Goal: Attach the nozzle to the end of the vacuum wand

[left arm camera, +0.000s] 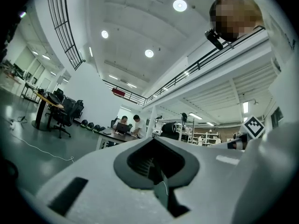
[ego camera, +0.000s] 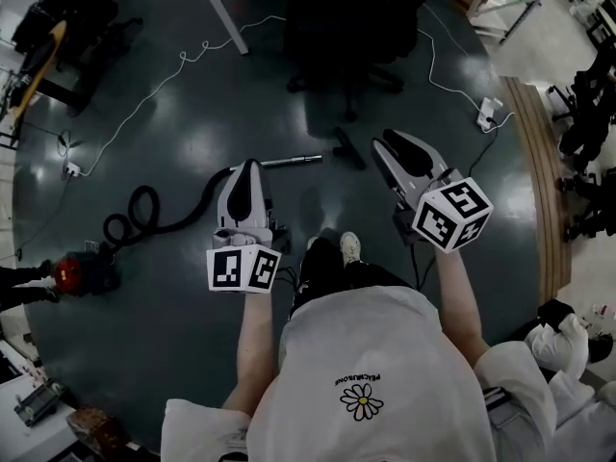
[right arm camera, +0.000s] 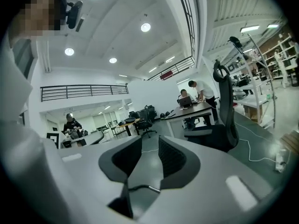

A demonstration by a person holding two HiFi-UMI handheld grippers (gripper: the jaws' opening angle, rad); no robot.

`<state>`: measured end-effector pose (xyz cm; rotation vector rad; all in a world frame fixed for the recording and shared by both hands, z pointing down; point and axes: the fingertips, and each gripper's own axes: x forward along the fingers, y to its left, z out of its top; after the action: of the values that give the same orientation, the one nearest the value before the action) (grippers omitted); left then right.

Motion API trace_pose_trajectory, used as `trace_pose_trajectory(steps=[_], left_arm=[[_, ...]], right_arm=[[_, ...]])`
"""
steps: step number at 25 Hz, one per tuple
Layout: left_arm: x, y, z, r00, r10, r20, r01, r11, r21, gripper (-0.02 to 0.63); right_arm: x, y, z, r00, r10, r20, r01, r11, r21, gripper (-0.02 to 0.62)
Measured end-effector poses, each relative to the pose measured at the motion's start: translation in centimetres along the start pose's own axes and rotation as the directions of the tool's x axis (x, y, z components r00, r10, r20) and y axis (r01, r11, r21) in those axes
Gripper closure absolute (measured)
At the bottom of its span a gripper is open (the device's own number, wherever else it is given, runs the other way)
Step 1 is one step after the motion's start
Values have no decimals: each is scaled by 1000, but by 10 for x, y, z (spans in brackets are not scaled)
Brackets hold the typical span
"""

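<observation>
In the head view the metal vacuum wand (ego camera: 294, 161) lies on the dark floor. Its black hose (ego camera: 154, 218) curls left to the red vacuum body (ego camera: 75, 273). A black nozzle (ego camera: 347, 148) lies on the floor just right of the wand's free end. My left gripper (ego camera: 250, 166) hovers over the wand's hose end, its jaws shut with nothing in them (left arm camera: 156, 141). My right gripper (ego camera: 383, 144) hangs just right of the nozzle, its jaws open and empty (right arm camera: 150, 141). Both gripper views look level across the room, and neither shows the wand or the nozzle.
A black office chair (ego camera: 346, 27) stands beyond the nozzle and also shows in the right gripper view (right arm camera: 219, 125). A white cable (ego camera: 144, 99) trails over the floor, with a power strip (ego camera: 489, 114) at the right. Desks with seated people (left arm camera: 122, 127) are far off.
</observation>
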<state>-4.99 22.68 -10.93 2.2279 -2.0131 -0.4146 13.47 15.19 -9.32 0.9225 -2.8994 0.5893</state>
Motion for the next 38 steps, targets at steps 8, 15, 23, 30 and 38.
trace_pose_trajectory(steps=[8,15,23,30,38], left_arm=[[83,83,-17,996,-23,-88,24,1000,15,604],[143,123,-58,938,-219,-267,232,973,18,474],[162,155,-226,572,-399,-717,624,779,65,337],[162,283,-635,316,-374,-872,747,665,-15,314],[128,394,-925,190,-80,-979,865,486,128,338]], right_arm=[[102,-31,20,997,-1,-79,-2,1000,-31,472],[164,-63,16,976,-12,-219,-36,977,-212,430],[229,-141,-126,779,108,-618,-373,872,-318,374],[304,-322,-477,620,82,-780,-573,727,-379,343],[353,-462,-759,534,1,-845,-684,588,-432,331]])
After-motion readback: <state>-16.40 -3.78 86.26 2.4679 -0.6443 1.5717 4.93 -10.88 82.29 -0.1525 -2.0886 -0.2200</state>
